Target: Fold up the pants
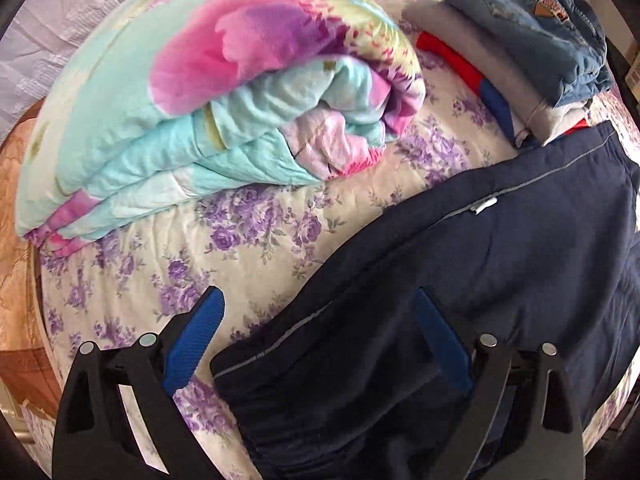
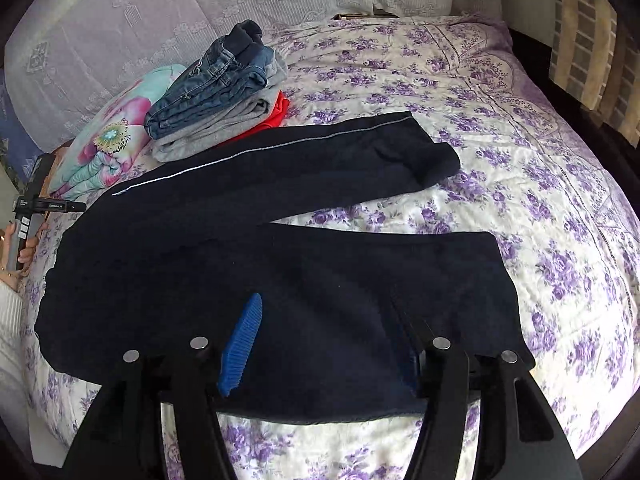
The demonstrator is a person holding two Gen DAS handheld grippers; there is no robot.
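Observation:
Dark navy pants [image 2: 280, 264] with a thin grey side stripe lie spread flat on the floral bedspread, legs pointing right and apart in a V. In the left wrist view the pants [image 1: 460, 280] fill the lower right, waistband end nearest. My left gripper [image 1: 316, 320] is open, hovering over the waistband edge, its left finger over bare bedspread. My right gripper [image 2: 328, 320] is open, low over the near leg, holding nothing. The left gripper's handle [image 2: 28, 216] shows at the far left of the right wrist view.
A stack of folded clothes [image 2: 216, 96], jeans on grey and red, sits behind the pants; it also shows in the left wrist view [image 1: 520, 40]. A folded pink and turquoise quilt [image 1: 200, 100] lies to the left. The bedspread [image 2: 520, 160] extends right. A lace curtain hangs behind.

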